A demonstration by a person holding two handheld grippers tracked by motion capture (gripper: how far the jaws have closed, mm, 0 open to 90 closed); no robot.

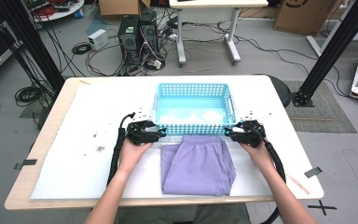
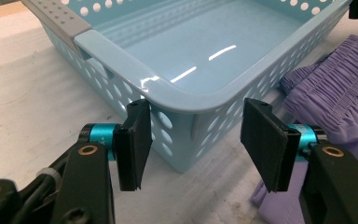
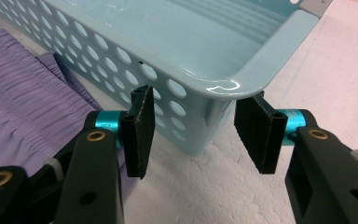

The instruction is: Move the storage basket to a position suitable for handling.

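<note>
A light blue perforated basket [image 1: 193,125] stands empty at the table's middle. Folded purple shorts [image 1: 198,163] lie just in front of it, waistband toward the basket. My left gripper [image 1: 160,134] sits at the basket's near left corner [image 2: 177,100], open, its pads either side of that corner with nothing held. At the near right corner [image 3: 223,91] my right gripper [image 1: 229,134] is also open and holds nothing. The shorts [image 2: 335,102] show at the right of the left gripper view, and the shorts [image 3: 23,107] lie at the left of the right gripper view.
A white sheet [image 1: 88,154] covers the wooden table [image 1: 37,149]. Beyond the table's far edge stand computer towers [image 1: 137,35], cables and a desk. Black frame posts [image 1: 326,51] rise at both sides.
</note>
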